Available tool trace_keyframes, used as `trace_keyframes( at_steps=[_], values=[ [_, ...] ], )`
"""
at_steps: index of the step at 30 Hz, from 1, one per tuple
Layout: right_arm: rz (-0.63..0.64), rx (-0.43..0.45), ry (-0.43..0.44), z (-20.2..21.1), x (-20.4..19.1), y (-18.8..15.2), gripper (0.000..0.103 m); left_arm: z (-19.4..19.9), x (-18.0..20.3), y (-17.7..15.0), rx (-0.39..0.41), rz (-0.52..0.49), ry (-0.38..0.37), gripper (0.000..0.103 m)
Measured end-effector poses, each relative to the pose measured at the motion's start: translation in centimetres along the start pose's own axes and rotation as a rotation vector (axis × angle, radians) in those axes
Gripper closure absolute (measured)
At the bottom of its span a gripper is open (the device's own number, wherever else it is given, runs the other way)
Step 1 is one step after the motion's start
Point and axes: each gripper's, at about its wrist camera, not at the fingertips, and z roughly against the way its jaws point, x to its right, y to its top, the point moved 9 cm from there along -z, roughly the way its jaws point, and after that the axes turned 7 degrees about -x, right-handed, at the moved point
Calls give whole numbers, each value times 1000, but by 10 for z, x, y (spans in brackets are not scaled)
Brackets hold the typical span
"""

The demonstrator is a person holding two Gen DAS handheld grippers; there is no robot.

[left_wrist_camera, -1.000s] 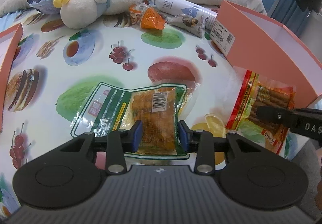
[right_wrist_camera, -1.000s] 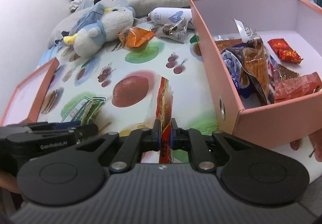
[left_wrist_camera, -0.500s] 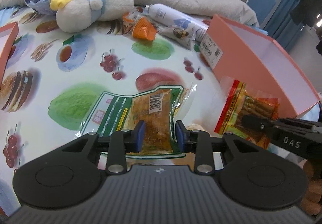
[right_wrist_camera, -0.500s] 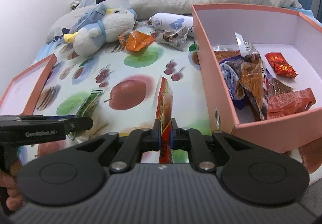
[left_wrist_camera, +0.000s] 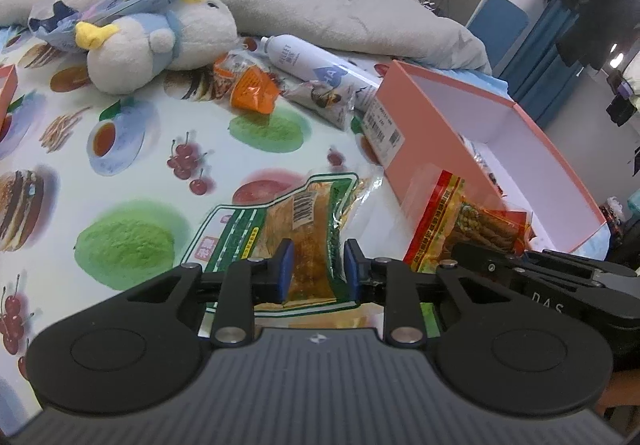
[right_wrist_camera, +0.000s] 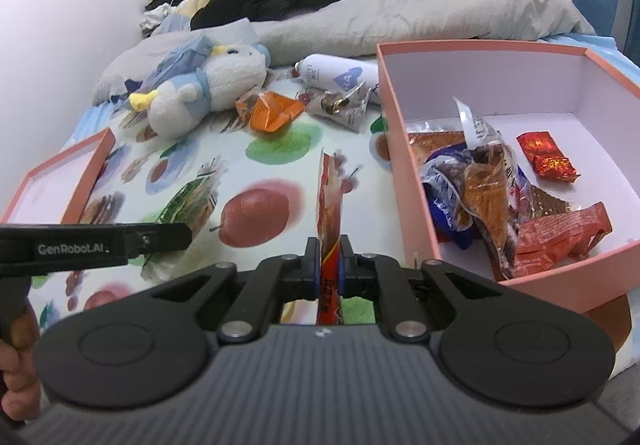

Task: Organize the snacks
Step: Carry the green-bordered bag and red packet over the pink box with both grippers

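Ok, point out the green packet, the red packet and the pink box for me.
green packet [left_wrist_camera: 310, 245], left wrist view, on its clear middle over the snack.
red packet [right_wrist_camera: 330, 205], right wrist view, on its upright edge above the fingers.
pink box [right_wrist_camera: 412, 181], right wrist view, on its near left wall.

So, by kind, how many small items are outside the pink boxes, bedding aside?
Snack packets: 4 (green packet, red packet, orange packet, silver packet)
Plush toy: 1
White bottle: 1
Blue bag: 1
Total: 7
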Motion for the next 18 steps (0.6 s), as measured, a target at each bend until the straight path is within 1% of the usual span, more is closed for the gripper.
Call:
trace_keyframes(
  at_steps=[5,9,14,18],
  values=[
    [-4,15,-1,7,1,6,92,8,8,11,18,-5,-17,74],
    [-5,42,0,17,0,17,92,19,19,22,40,-14,-35,74],
    [12,97,-3,37,-1,37,92,36,38,44,91,-48,-49,74],
    [16,147,-11,54,4,56,92,50,51,66,128,-55,-64,74]
  ],
)
